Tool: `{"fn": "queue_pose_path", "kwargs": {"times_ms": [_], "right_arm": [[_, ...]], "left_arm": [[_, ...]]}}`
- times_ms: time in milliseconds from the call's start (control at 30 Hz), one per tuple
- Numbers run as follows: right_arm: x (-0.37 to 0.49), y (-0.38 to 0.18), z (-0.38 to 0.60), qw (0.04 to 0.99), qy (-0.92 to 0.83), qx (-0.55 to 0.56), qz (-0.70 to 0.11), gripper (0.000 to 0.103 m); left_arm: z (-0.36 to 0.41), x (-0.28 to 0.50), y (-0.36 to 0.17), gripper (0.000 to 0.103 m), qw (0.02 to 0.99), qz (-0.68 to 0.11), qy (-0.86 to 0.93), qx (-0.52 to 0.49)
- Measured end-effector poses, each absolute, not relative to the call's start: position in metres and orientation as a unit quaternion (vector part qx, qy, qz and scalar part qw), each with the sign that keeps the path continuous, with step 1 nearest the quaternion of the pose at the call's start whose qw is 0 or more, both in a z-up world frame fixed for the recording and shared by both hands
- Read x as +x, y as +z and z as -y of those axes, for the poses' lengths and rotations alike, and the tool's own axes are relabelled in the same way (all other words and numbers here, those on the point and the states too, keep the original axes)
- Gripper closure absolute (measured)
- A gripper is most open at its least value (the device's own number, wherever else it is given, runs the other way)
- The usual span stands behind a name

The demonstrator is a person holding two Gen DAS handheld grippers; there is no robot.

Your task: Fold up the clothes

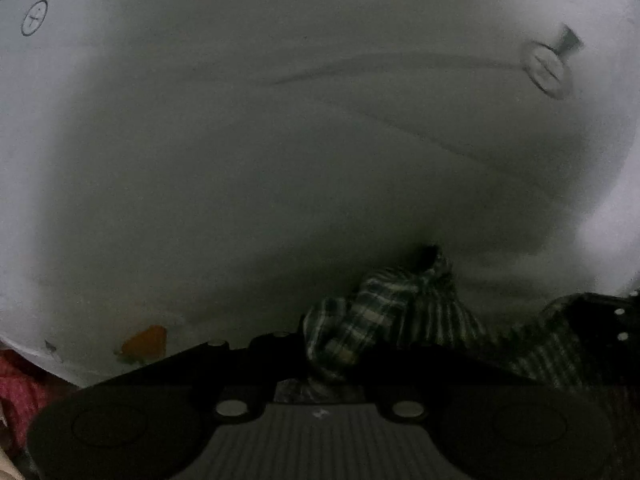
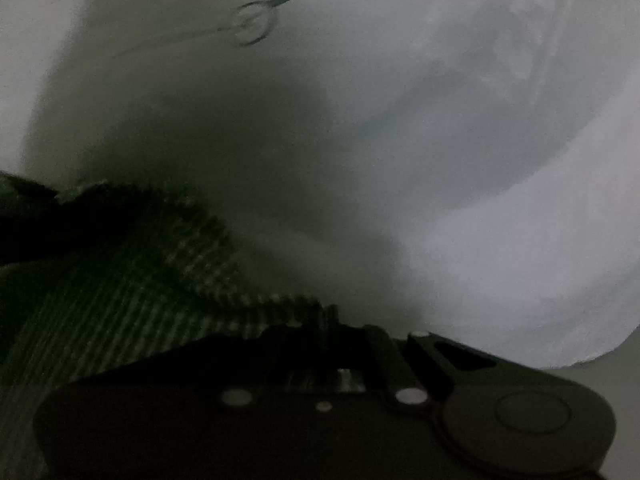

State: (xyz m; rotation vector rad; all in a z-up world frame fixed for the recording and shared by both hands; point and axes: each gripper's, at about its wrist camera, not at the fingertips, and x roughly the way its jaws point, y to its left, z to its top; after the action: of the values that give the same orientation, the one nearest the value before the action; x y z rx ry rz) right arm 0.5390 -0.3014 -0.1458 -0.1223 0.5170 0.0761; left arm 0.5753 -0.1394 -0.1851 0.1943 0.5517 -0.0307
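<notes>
Covering nearly all of both views, a white table surface (image 1: 200, 180) comes first: matte, dim, shadowed toward its middle, with faint dark streaks running across it. In the right wrist view its pale curved edge (image 2: 560, 352) falls away at lower right; in the left wrist view its near edge shows at lower left, so open room lies ahead of both my grippers and runs out only at those rims.

Second, the green plaid garment (image 1: 384, 312): checked in dark green and cream, bunched into a raised fold just ahead of my left gripper (image 1: 320, 360), then trailing off to the right toward a second black gripper body at the frame's edge. In the right wrist view the same cloth (image 2: 120, 280) spreads broadly over the lower left and narrows to a hem that runs into my right gripper (image 2: 328, 336).

Third, my left gripper: fingers pressed together, pinching a tuck of the plaid. My right gripper: fingers closed on the plaid's edge.

Fourth, a red patterned cloth (image 1: 20, 392) beyond the table's lower left edge, only partly seen.

Fifth, markings: a drawn circle holding a plus sign (image 1: 34, 18) at upper left; a second circled mark (image 1: 546, 69) at upper right, blurred, with a dark tape tab (image 1: 568, 39) touching it. No lettering is legible.

Sixth, a small orange patch (image 1: 146, 342) near the table's front edge.
</notes>
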Motion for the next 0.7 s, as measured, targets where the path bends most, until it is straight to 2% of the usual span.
{"fn": "queue_pose_path", "kwargs": {"times_ms": [67, 133, 200, 233, 267, 333, 367, 533, 700], "right_arm": [[0.553, -0.149, 0.304, 0.964, 0.031, -0.034, -0.262, 0.103], [0.57, -0.168, 0.3, 0.95, 0.029, -0.036, -0.308, 0.101], [0.569, -0.186, 0.293, 0.938, 0.018, -0.062, -0.342, 0.093], [0.558, -0.189, 0.295, 0.936, 0.021, -0.055, -0.346, 0.088], [0.539, -0.186, 0.301, 0.94, 0.024, -0.037, -0.339, 0.068], [0.502, -0.18, 0.312, 0.946, 0.03, 0.0, -0.323, 0.039], [0.481, -0.176, 0.323, 0.948, 0.027, 0.016, -0.315, 0.038], [0.359, -0.159, 0.401, 0.938, -0.064, 0.095, -0.328, 0.036], [0.24, -0.194, 0.45, 0.891, -0.191, 0.17, -0.374, 0.035]], "left_arm": [[0.143, 0.596, -0.204, 0.091, 0.948, -0.304, -0.003, 0.094], [0.152, 0.618, -0.236, 0.085, 0.92, -0.372, -0.005, 0.124], [0.155, 0.617, -0.262, 0.083, 0.894, -0.423, -0.014, 0.146], [0.154, 0.604, -0.269, 0.076, 0.892, -0.425, -0.024, 0.148], [0.151, 0.588, -0.274, 0.065, 0.893, -0.423, -0.034, 0.149], [0.136, 0.552, -0.274, 0.051, 0.898, -0.414, -0.043, 0.145], [0.129, 0.534, -0.273, 0.046, 0.901, -0.41, -0.043, 0.137], [0.111, 0.457, -0.258, 0.038, 0.907, -0.413, -0.06, 0.056], [0.133, 0.381, -0.241, 0.037, 0.891, -0.441, -0.105, 0.036]]}}
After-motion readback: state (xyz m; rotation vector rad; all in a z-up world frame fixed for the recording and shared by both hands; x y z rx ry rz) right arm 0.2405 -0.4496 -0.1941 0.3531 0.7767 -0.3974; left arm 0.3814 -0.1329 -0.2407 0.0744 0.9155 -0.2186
